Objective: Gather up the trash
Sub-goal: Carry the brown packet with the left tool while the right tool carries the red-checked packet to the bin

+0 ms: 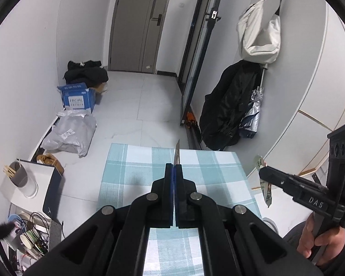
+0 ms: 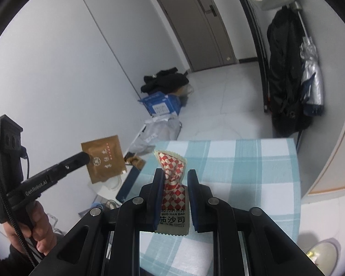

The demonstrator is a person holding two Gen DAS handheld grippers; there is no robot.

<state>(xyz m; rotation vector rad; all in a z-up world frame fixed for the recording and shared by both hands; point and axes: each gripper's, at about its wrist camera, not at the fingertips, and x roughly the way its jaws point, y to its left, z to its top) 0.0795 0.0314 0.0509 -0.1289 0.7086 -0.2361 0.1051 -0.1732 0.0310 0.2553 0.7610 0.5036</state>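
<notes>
My left gripper [image 1: 174, 166] is shut on a flat brown packet, seen edge-on [image 1: 177, 154] in the left wrist view and face-on [image 2: 104, 158] in the right wrist view, held above the left edge of the table. My right gripper [image 2: 175, 177] is shut on a red-and-white checked ketchup sachet [image 2: 173, 193], held above the blue plaid tablecloth [image 2: 241, 179]. The sachet also shows in the left wrist view [image 1: 263, 179], held by the right gripper [image 1: 264, 172] off the table's right side.
A blue box [image 1: 77, 99], a grey plastic bag [image 1: 70, 135] and black clothes [image 1: 86, 72] lie on the floor by the left wall. A black coat [image 1: 227, 105] and umbrella [image 1: 253, 115] hang right. A cluttered side table [image 1: 32, 188] stands left. A round bin rim [image 2: 322, 253] shows lower right.
</notes>
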